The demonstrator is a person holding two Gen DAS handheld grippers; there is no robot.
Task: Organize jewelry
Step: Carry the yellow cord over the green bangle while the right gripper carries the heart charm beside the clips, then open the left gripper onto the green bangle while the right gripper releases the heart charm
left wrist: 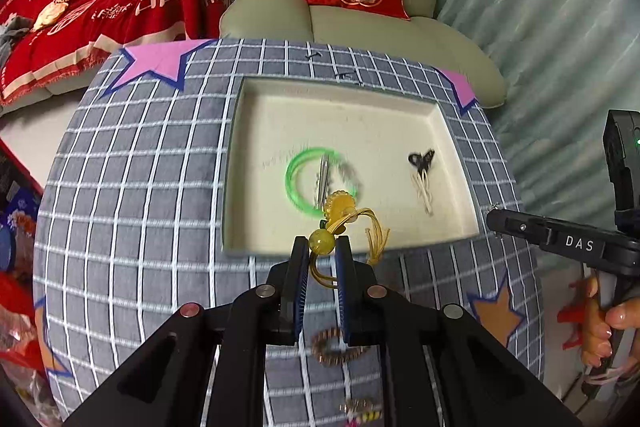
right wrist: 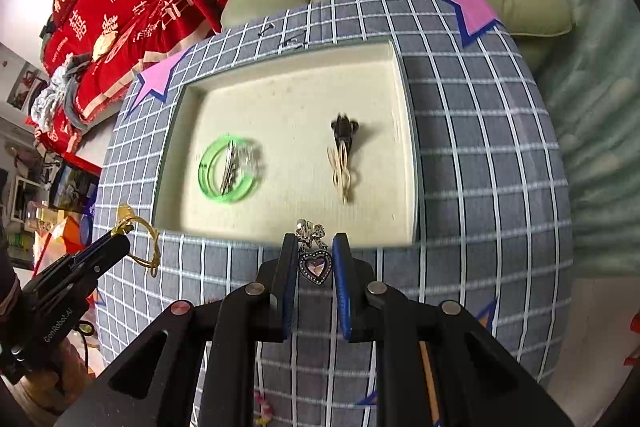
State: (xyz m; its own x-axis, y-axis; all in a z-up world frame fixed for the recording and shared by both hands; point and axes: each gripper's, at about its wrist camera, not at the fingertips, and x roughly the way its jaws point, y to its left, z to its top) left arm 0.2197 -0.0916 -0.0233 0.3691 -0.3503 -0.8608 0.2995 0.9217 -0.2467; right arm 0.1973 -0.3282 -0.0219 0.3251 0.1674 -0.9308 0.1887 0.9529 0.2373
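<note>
My left gripper [left wrist: 322,245] is shut on a yellow bead pendant [left wrist: 321,241] with yellow cords, held above the near rim of the cream tray [left wrist: 360,115]. It also shows in the right wrist view [right wrist: 120,233]. My right gripper [right wrist: 315,251] is shut on a heart-shaped brooch [right wrist: 316,265] with a silver bow, just before the tray's near edge [right wrist: 280,231]. In the tray lie green bangles [left wrist: 298,183] with a silver hairpin across them, and a black and cream hair clip [left wrist: 422,175]. The right gripper's side shows in the left wrist view [left wrist: 496,219].
The tray sits on a grey checked cloth [left wrist: 140,187] with pink and orange star stickers. A brown bead bracelet [left wrist: 336,347] and a small colourful trinket [left wrist: 360,409] lie on the cloth under my left gripper. A green armchair [left wrist: 360,23] with a red cushion stands behind.
</note>
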